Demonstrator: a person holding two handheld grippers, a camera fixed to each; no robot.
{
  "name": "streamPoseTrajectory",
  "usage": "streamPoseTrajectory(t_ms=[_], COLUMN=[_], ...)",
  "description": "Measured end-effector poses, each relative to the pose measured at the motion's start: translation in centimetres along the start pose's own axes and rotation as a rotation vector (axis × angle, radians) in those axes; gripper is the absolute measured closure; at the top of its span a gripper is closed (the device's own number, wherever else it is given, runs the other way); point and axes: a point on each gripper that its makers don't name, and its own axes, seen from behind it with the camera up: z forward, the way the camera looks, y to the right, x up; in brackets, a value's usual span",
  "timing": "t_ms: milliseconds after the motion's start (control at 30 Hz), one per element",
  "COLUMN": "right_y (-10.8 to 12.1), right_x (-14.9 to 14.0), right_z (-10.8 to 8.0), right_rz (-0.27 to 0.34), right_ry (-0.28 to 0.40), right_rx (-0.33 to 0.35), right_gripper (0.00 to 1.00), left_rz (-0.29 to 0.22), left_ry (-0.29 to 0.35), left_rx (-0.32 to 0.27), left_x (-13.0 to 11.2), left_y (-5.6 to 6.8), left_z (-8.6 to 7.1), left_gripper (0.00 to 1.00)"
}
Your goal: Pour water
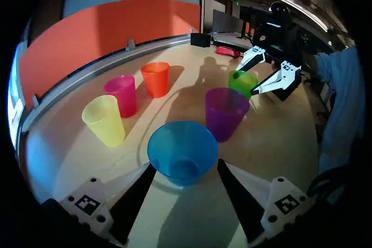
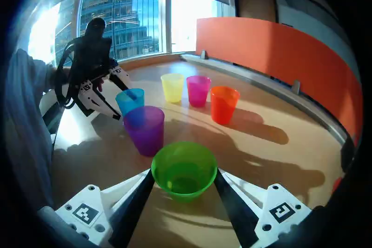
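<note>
My left gripper [image 1: 184, 164] holds a blue cup [image 1: 182, 152] between its two fingers, both touching the cup's sides just above the wooden table [image 1: 279, 136]. Farther off, my right gripper [image 1: 245, 80] holds a green cup [image 1: 242, 83]. In the right gripper view, the green cup [image 2: 184, 170] sits pinched in my right gripper [image 2: 183, 172]. Beyond it, the left gripper [image 2: 124, 103] grips the blue cup [image 2: 130, 100]. I cannot tell whether either cup holds water.
A purple cup [image 1: 225, 113] stands between the two held cups. Yellow [image 1: 104, 120], pink [image 1: 122, 94] and orange [image 1: 156, 79] cups line up toward the orange wall panel [image 1: 111, 29]. A red object [image 1: 228, 51] lies at the far table end. A person's sleeve [image 1: 344, 99] is at the right.
</note>
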Motion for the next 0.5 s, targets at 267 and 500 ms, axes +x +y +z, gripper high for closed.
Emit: streamPoseTrajectory(t_ms=[267, 500], right_y=[0.0, -0.1], right_x=[-0.5, -0.5], right_z=[-0.3, -1.7], right_rz=[0.016, 0.025], right_ry=[-0.008, 0.009], right_rx=[-0.017, -0.044], right_gripper=[0.00, 0.00], left_rz=[-0.012, -0.025], left_ry=[0.001, 0.014], left_rx=[0.017, 0.038], left_x=[-0.3, -0.5], left_y=[-0.1, 0.1], left_z=[-0.8, -2.0], left_gripper=[0.03, 0.03])
